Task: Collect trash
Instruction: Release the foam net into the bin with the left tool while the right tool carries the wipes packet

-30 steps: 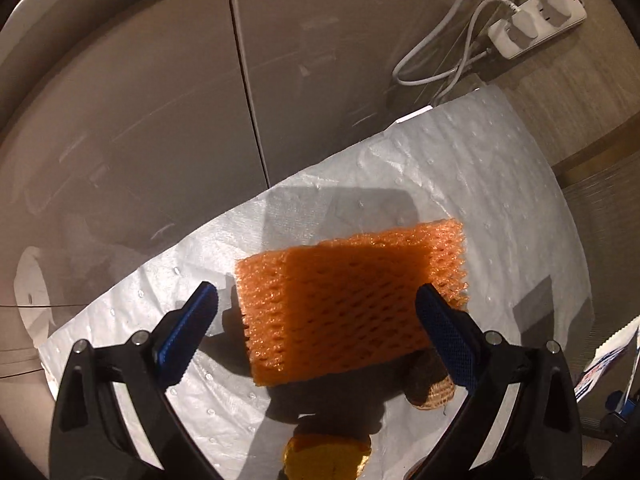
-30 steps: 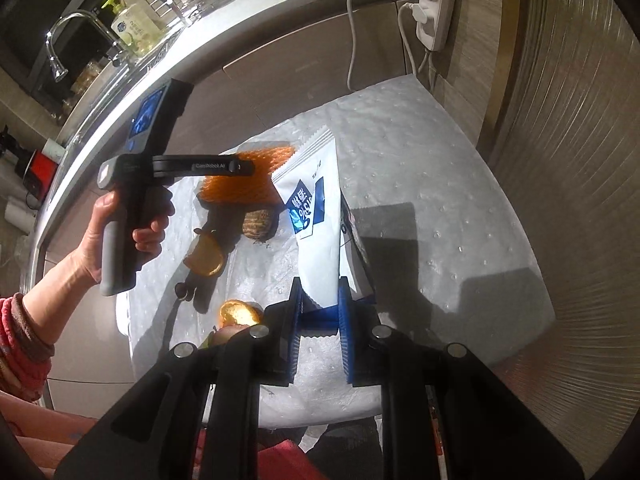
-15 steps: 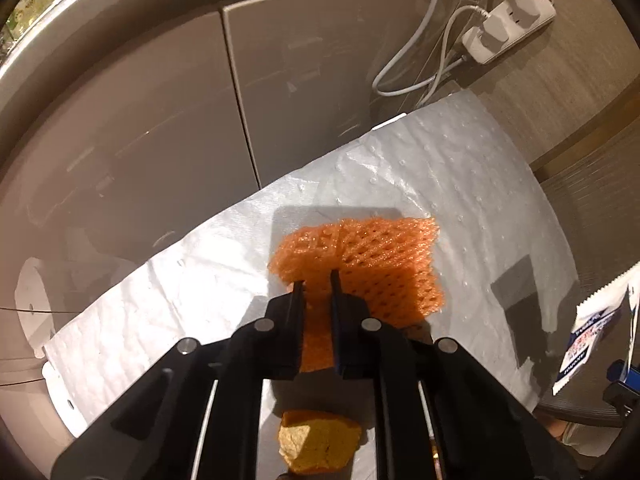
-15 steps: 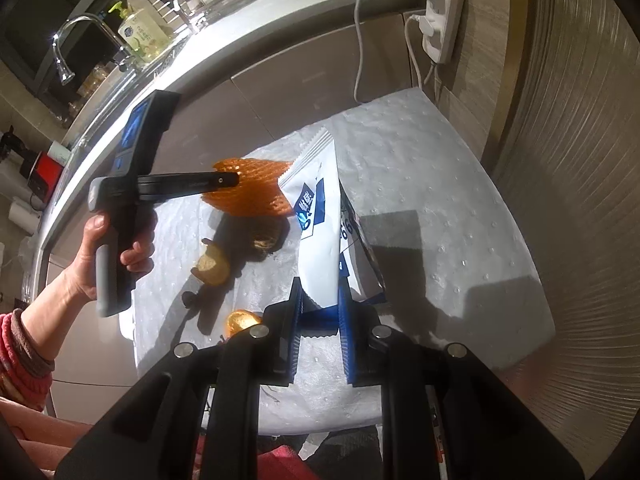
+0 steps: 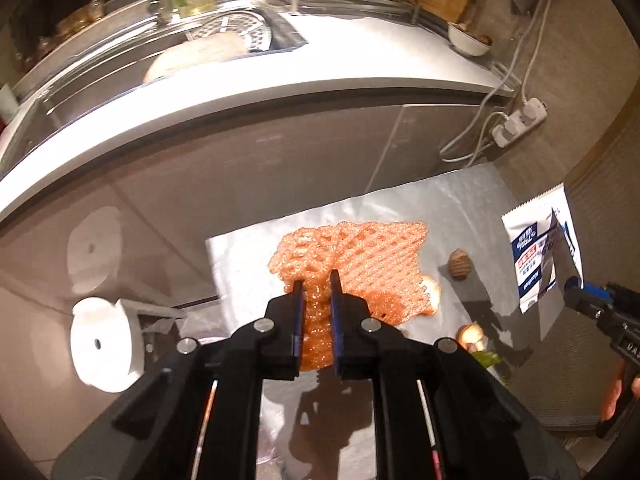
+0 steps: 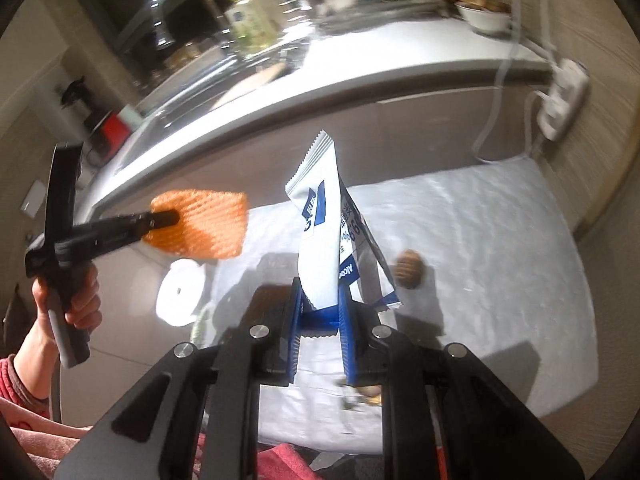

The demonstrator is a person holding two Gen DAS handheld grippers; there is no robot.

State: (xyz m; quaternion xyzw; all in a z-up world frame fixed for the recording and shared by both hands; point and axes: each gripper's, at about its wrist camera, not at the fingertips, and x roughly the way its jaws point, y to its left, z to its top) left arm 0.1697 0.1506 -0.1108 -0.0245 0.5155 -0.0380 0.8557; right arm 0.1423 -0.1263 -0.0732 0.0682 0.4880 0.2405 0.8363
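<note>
My left gripper (image 5: 316, 280) is shut on an orange foam net (image 5: 356, 260) and holds it up above the white mat (image 5: 472, 208). It shows in the right wrist view (image 6: 200, 228) at the left, lifted clear of the mat. My right gripper (image 6: 320, 292) is shut on a white and blue wrapper (image 6: 320, 216), held upright above the mat (image 6: 500, 232); the wrapper also shows at the right of the left wrist view (image 5: 536, 248). A brown nut shell (image 5: 460, 266) lies on the mat, also seen in the right wrist view (image 6: 408, 268).
Small food scraps (image 5: 472, 334) lie on the mat near its front. A white tape roll (image 5: 106, 344) sits on the floor at the left. A kitchen counter (image 5: 280, 92) stands behind, with a power strip (image 5: 520, 124) and cables at the right.
My left gripper closed on the orange net and lifted it off the mat. Both grippers have risen and tilted up, so the counter top now shows.
</note>
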